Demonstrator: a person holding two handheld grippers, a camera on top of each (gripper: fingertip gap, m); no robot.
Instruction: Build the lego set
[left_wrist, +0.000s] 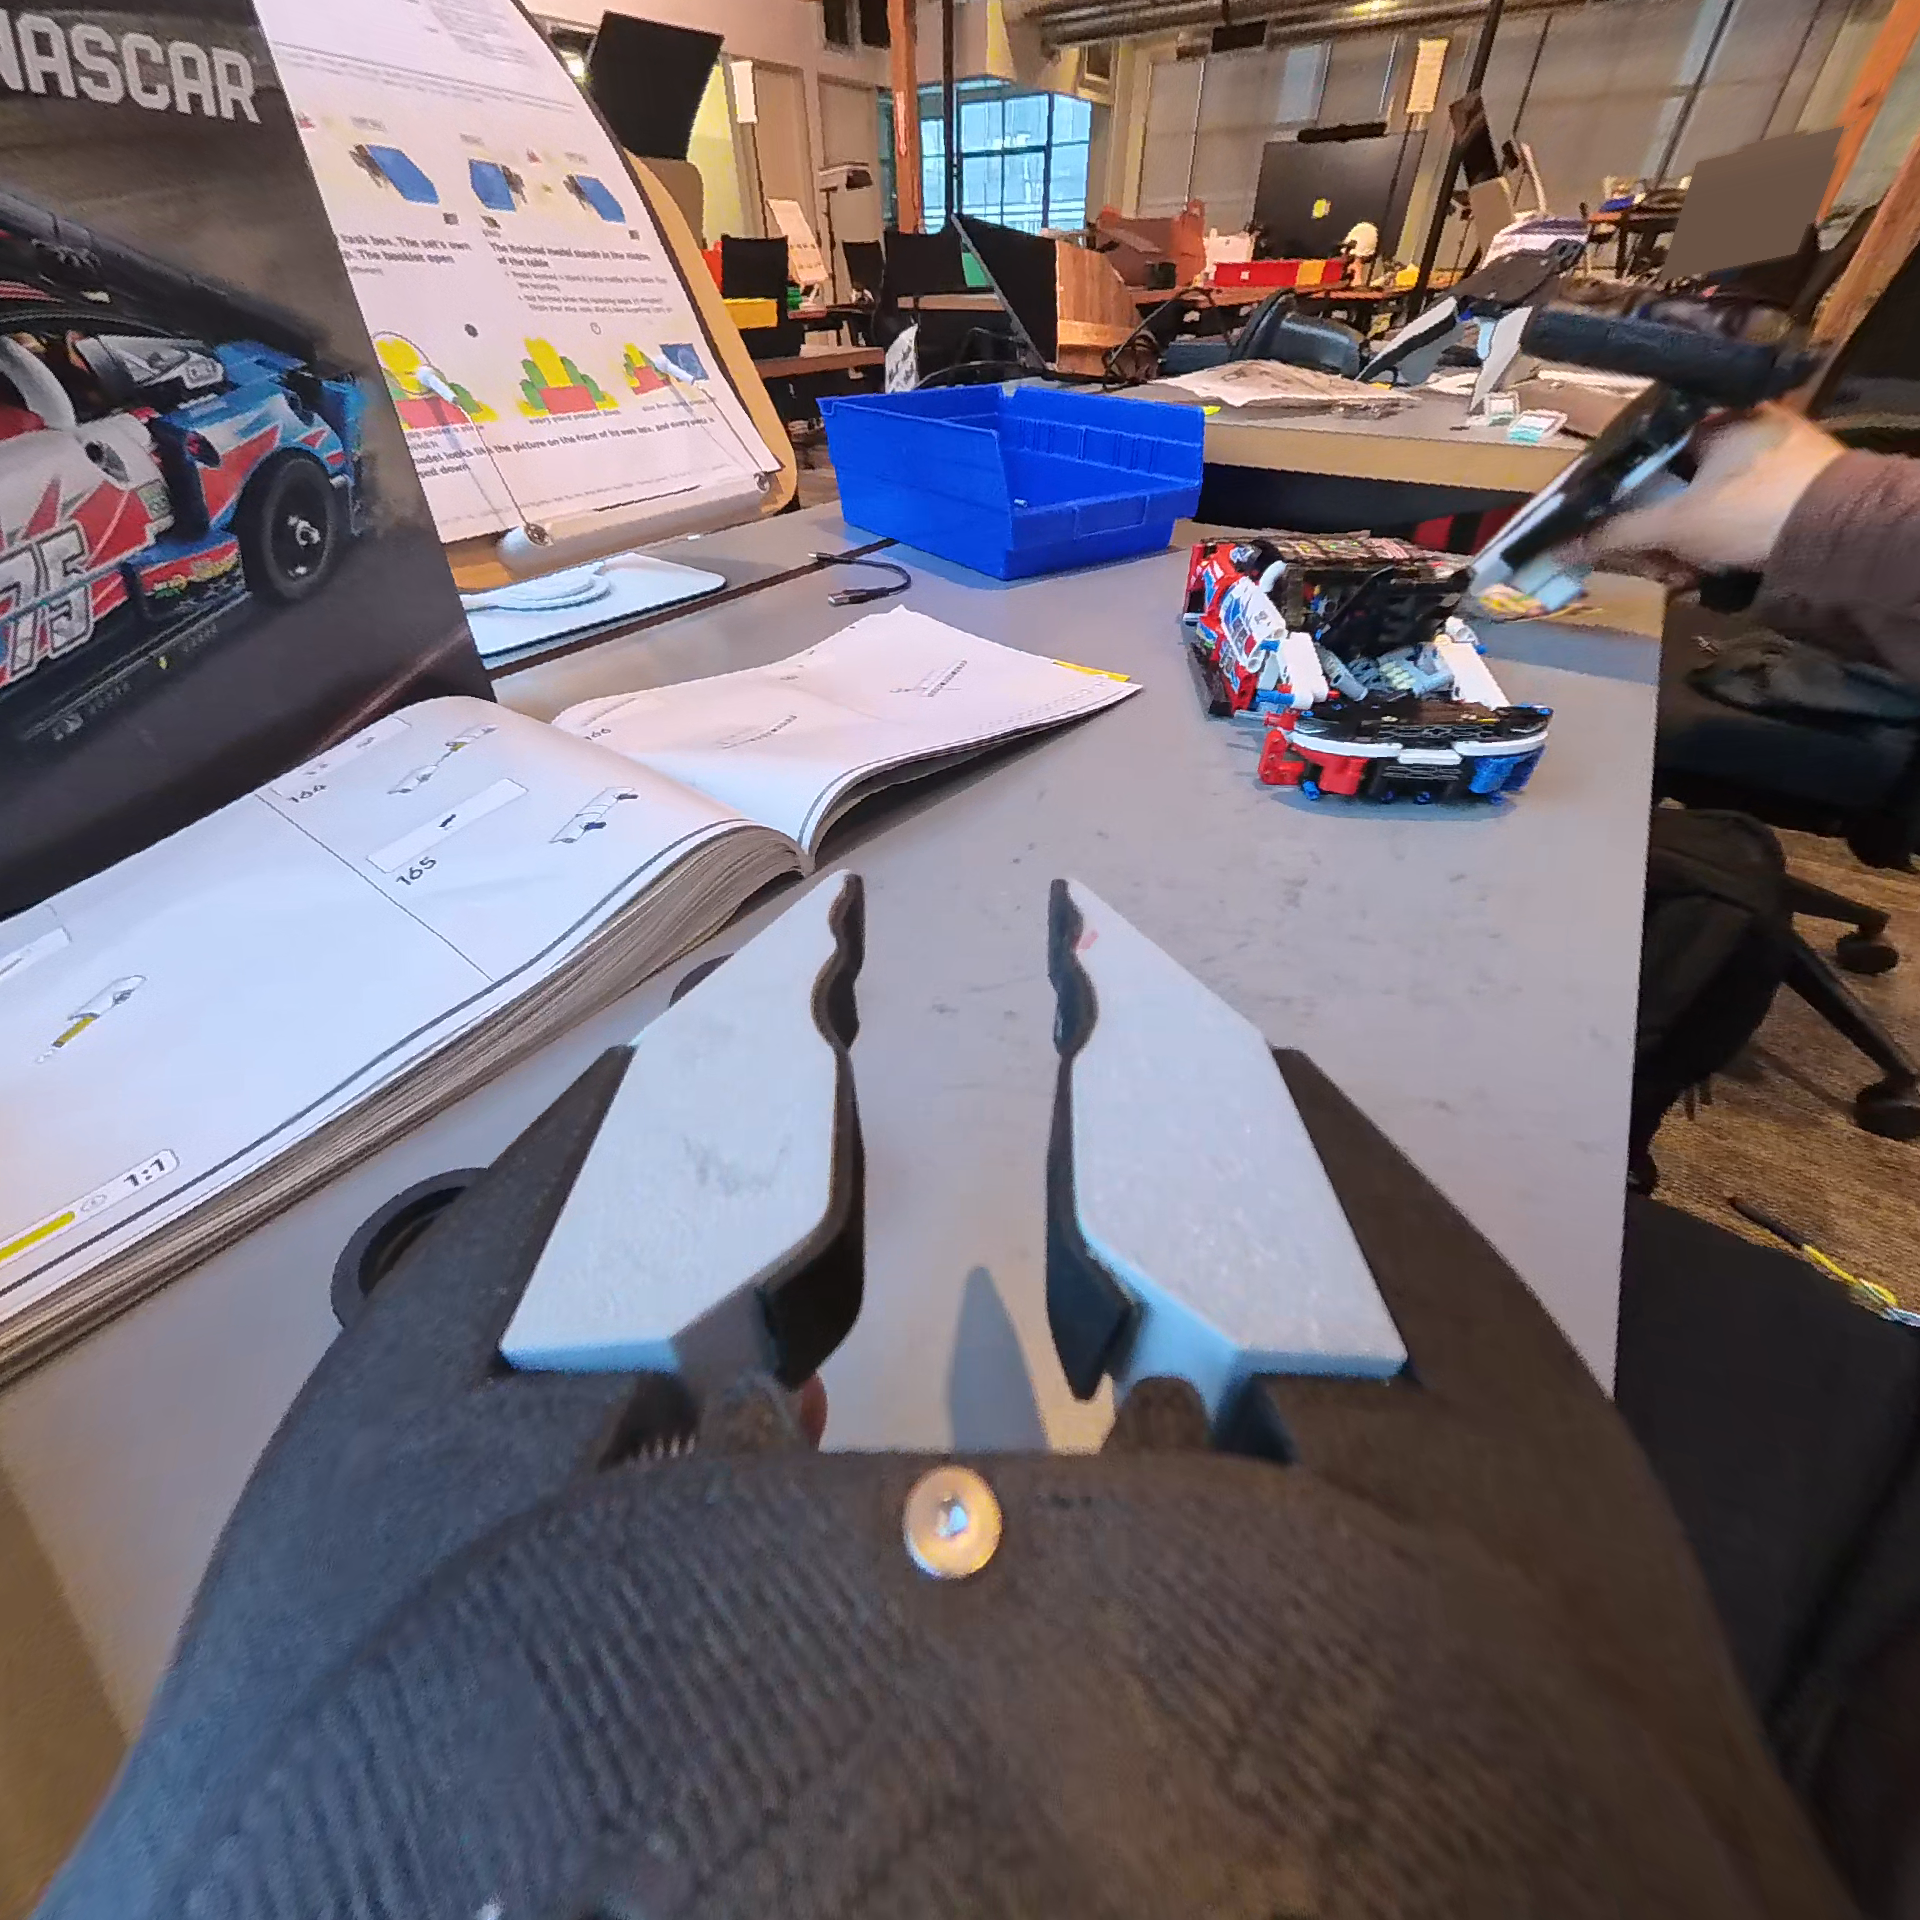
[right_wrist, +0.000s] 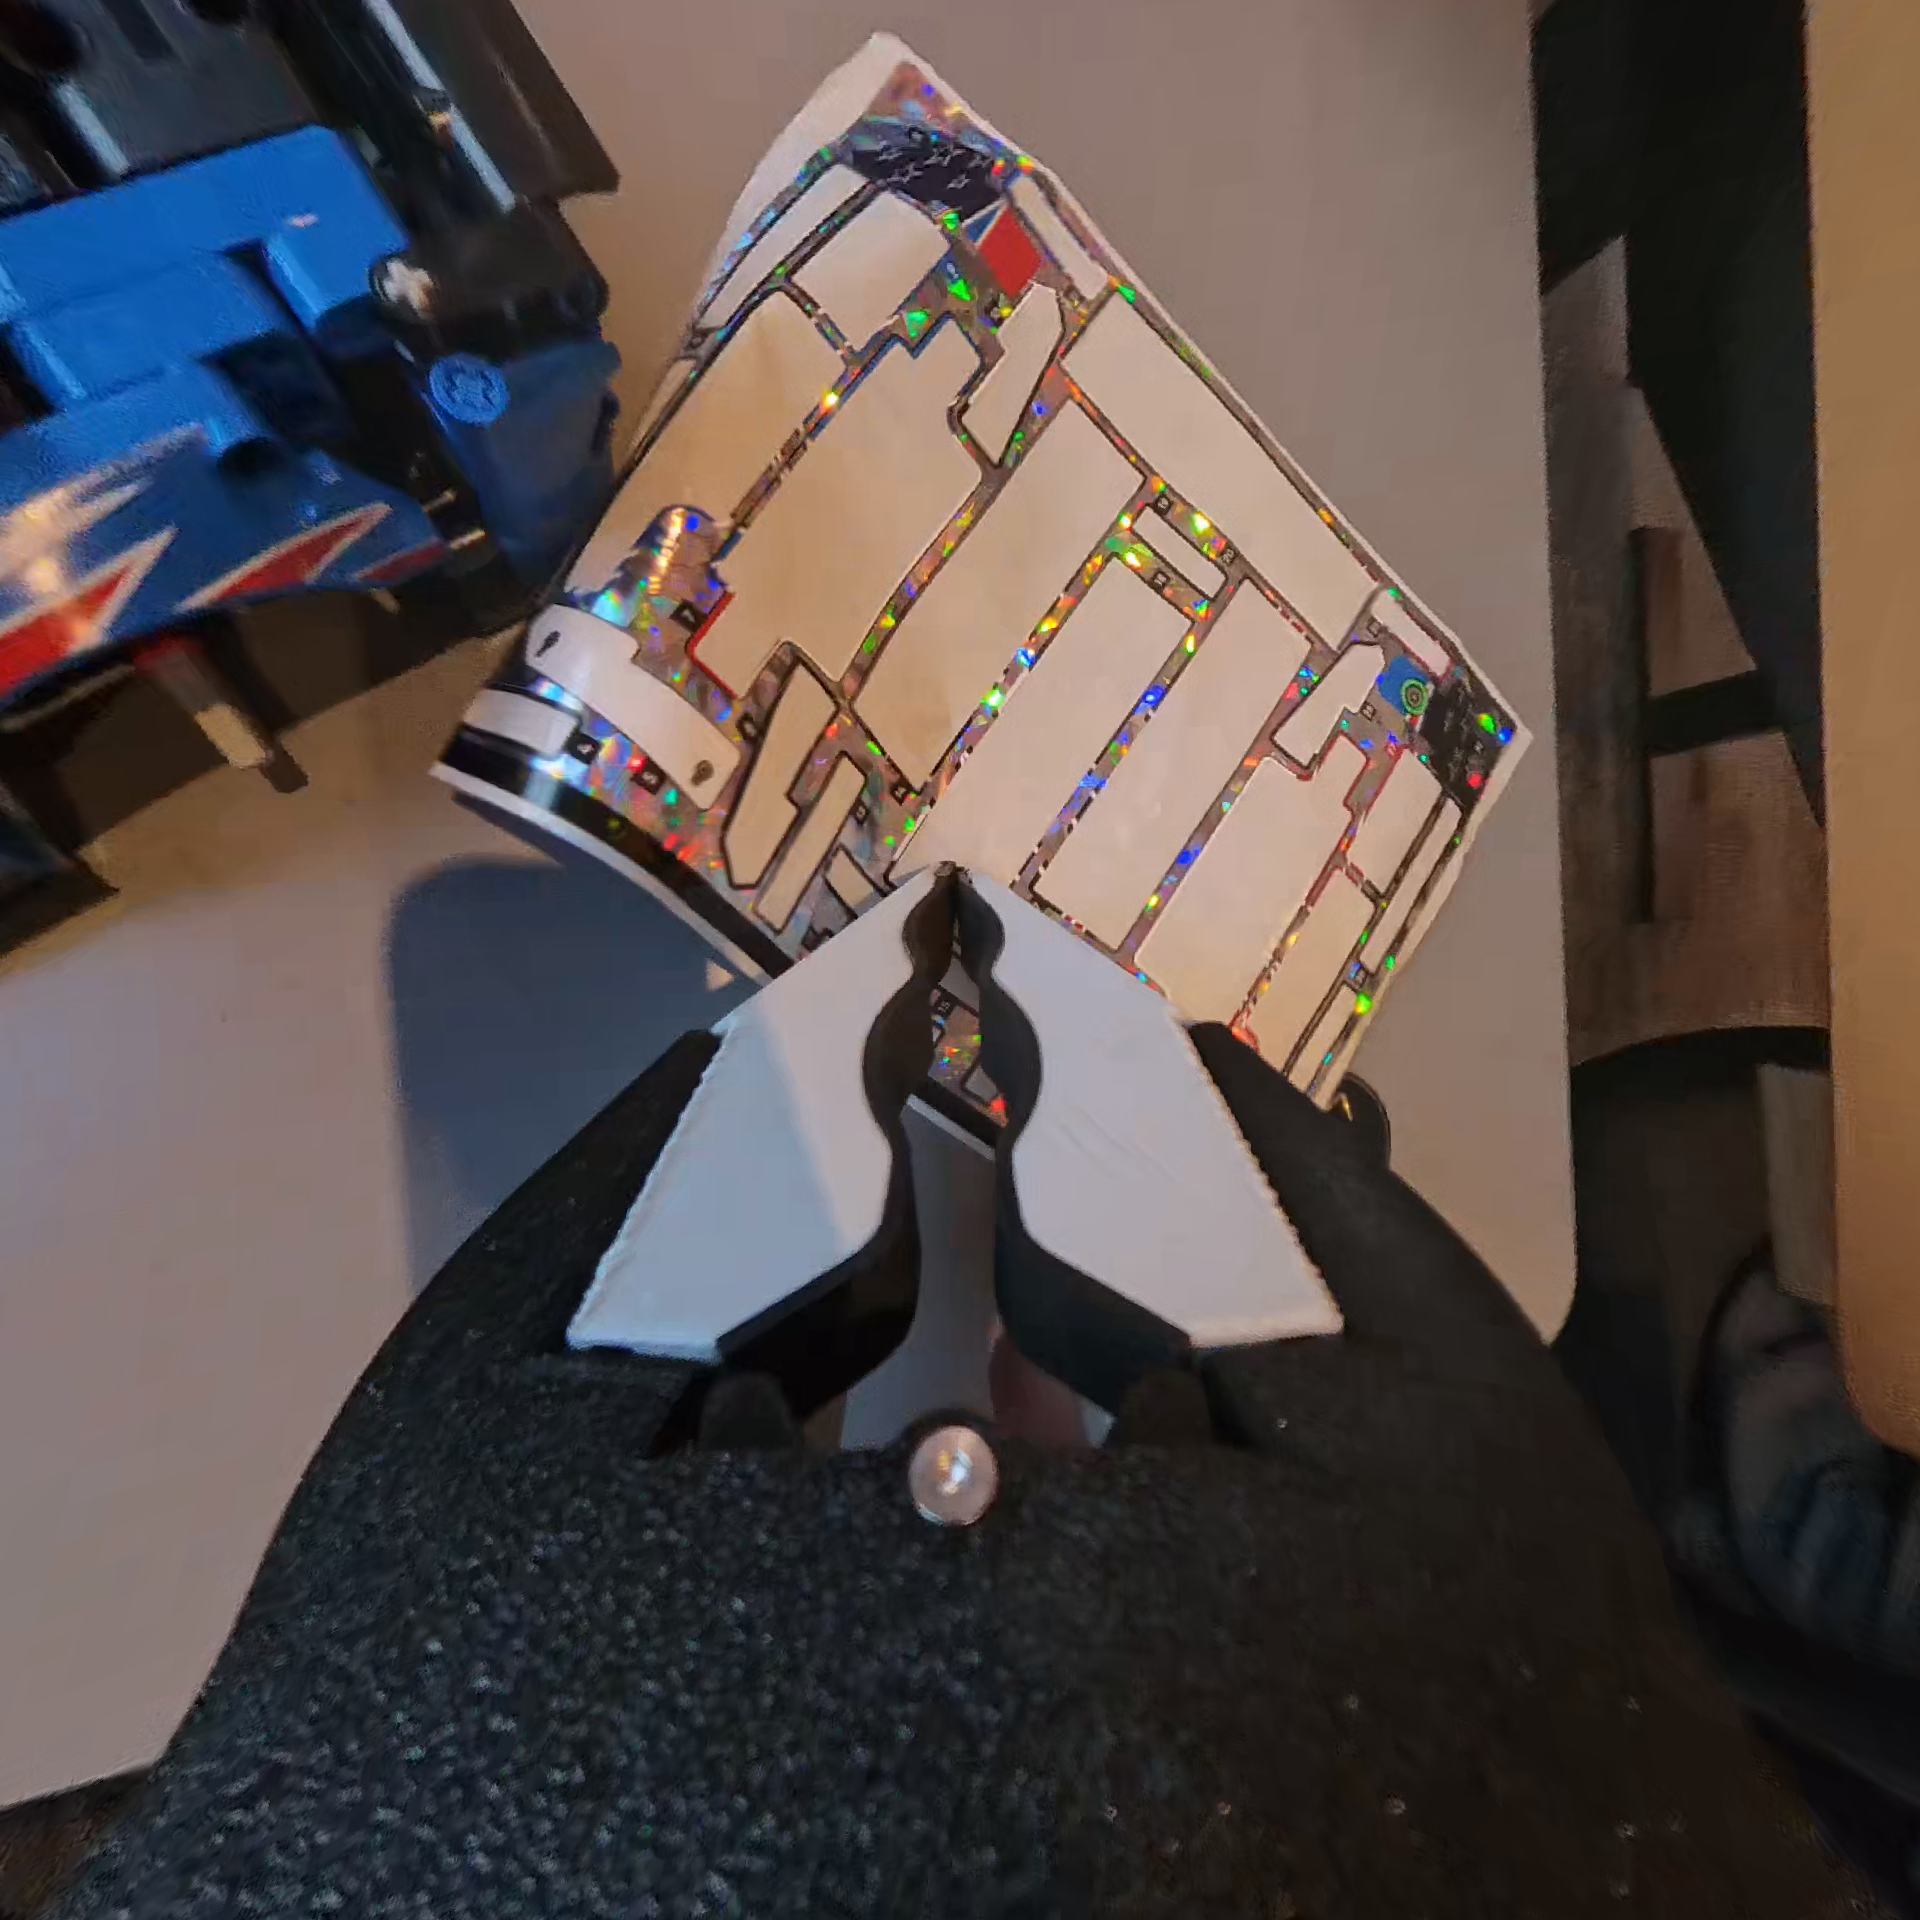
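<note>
A partly built lego race car, red, white, blue and black, stands on the grey table at the far right. My left gripper is open and empty, low over the table, well short of the car. My right gripper is shut on a holographic sticker sheet with most stickers peeled off, holding it by its lower edge just above the table beside the car's blue side. It also shows blurred in the left wrist view, held in a hand right of the car.
An open instruction booklet lies left of my left gripper. The set's box and a propped instruction sheet stand behind it. A blue bin and a black cable sit at the back. The table's right edge drops to office chairs. Across from one pair of fingers to the other is roughly 60 cm.
</note>
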